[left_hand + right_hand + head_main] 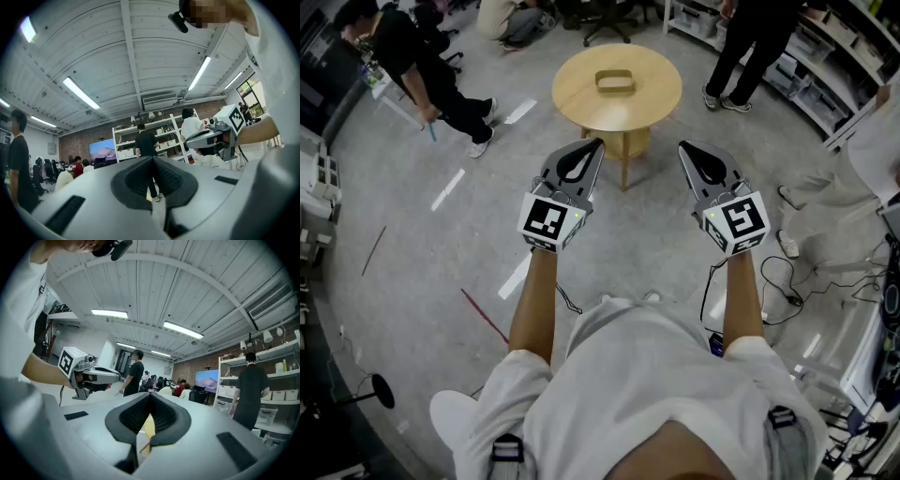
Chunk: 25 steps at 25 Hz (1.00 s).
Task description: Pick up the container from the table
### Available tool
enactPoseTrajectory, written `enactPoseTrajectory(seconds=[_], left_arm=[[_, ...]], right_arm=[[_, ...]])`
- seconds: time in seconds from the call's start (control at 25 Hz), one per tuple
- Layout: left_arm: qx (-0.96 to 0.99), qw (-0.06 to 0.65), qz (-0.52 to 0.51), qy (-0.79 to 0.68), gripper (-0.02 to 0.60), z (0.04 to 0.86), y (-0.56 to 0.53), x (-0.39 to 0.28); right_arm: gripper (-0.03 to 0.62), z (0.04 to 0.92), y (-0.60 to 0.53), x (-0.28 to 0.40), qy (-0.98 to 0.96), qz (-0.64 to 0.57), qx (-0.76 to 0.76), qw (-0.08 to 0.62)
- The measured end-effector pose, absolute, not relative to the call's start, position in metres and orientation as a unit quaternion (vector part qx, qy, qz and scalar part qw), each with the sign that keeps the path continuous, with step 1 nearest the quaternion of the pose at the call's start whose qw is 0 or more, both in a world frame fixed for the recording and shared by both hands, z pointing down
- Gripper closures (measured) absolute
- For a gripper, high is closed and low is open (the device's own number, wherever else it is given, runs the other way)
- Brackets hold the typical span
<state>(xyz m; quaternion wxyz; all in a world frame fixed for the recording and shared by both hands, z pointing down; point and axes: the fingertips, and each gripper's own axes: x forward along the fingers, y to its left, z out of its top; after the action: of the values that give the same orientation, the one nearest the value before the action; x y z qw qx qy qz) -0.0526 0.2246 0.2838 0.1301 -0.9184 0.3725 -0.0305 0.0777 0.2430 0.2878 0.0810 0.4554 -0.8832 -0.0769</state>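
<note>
While the person holds both arms out level, a grey concrete floor [412,253] spreads beneath the two grippers, and a round wooden table [577,101] stands ahead of their tips, well apart from both. Left gripper [598,143]: jaws closed together, nothing between them; right gripper [682,147]: beside it, jaws likewise pressed shut and empty. Container [615,82]: low, tan, open-topped, on the middle of the tabletop, straight beyond the gap between the grippers, untouched.

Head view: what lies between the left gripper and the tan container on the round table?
Only grey floor, then the round wooden table's bare top before the tan container; the head view shows it.
</note>
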Motion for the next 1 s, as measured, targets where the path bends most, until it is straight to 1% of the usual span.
enactPoseTrajectory(seconds=[0.2,0.32,0.56,0.88,1.0], left_arm=[[-0.915,0.145,-0.035,0.374,0.565,0.288,0.218,-0.051],[-0.916,0.139,-0.041,0.374,0.565,0.296,0.216,-0.047],[-0.917,0.141,-0.048,0.371,0.565,0.296,0.222,-0.033],[-0.907,0.120,-0.063,0.398,0.565,0.321,0.223,-0.004],[-0.901,0.108,-0.056,0.415,0.565,0.322,0.211,-0.006]], right_arm=[[0.580,0.286,0.232,0.080,-0.889,-0.074,0.449,0.047],[0.582,0.289,0.234,0.080,-0.899,-0.081,0.429,0.038],[0.582,0.300,0.241,0.081,-0.910,-0.089,0.398,0.067],[0.580,0.327,0.233,0.122,-0.914,-0.080,0.387,0.096],[0.580,0.334,0.222,0.129,-0.921,-0.058,0.375,0.088]])
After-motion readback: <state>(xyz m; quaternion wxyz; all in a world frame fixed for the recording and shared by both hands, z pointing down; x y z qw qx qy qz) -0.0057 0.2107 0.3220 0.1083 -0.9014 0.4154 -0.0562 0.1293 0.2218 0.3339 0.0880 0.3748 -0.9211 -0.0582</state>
